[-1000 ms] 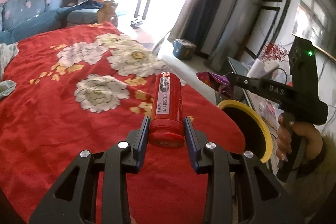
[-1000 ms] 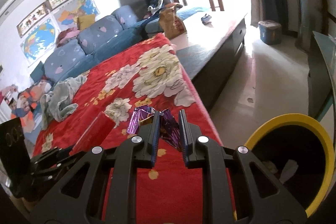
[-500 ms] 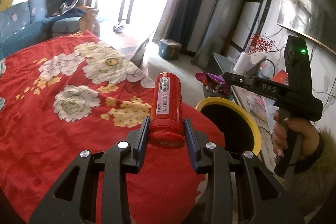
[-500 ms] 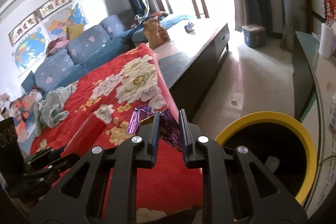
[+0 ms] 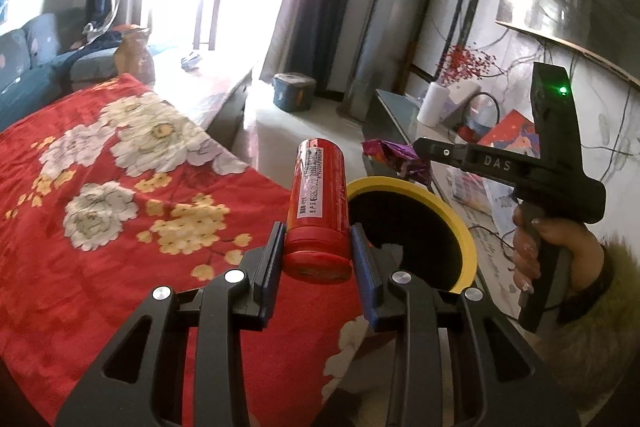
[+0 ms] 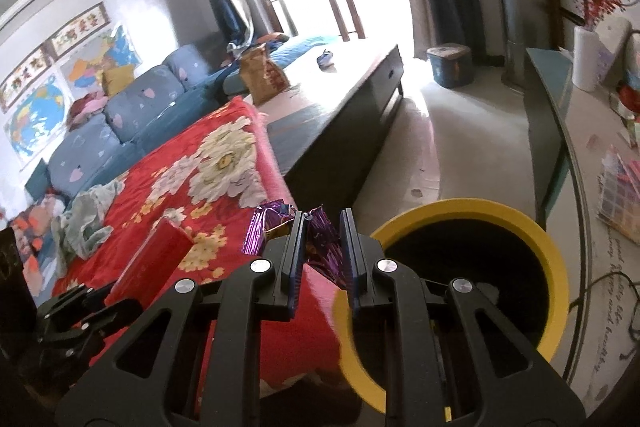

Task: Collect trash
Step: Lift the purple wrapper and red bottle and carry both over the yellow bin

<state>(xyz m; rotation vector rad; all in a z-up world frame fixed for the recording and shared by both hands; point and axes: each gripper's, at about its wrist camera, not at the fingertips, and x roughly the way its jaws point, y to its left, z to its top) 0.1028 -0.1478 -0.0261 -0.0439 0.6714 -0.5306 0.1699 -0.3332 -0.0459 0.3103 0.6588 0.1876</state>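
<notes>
My left gripper (image 5: 318, 231) is shut on a red cylindrical can (image 5: 320, 203), held just left of the yellow-rimmed black trash bin (image 5: 460, 227). My right gripper (image 6: 322, 223) is shut on a crumpled purple foil wrapper (image 6: 320, 239), held beside the bin's rim (image 6: 556, 267). In the left wrist view the right gripper (image 5: 420, 147) and the wrapper (image 5: 392, 153) hang above the bin's far edge. In the right wrist view the can (image 6: 152, 263) and the left gripper (image 6: 124, 303) show at lower left.
A bed with a red floral blanket (image 5: 100, 187) lies left of the bin. A dark low platform (image 6: 340, 115) stands beyond it. A glass-topped table (image 6: 592, 163) with clutter runs along the right. A blue sofa (image 6: 140, 111) and a blue box (image 5: 294, 91) are further off.
Both grippers moved right off the bed towards the bin, still holding the can and the wrapper. The bin's opening now sits closer and larger under both.
</notes>
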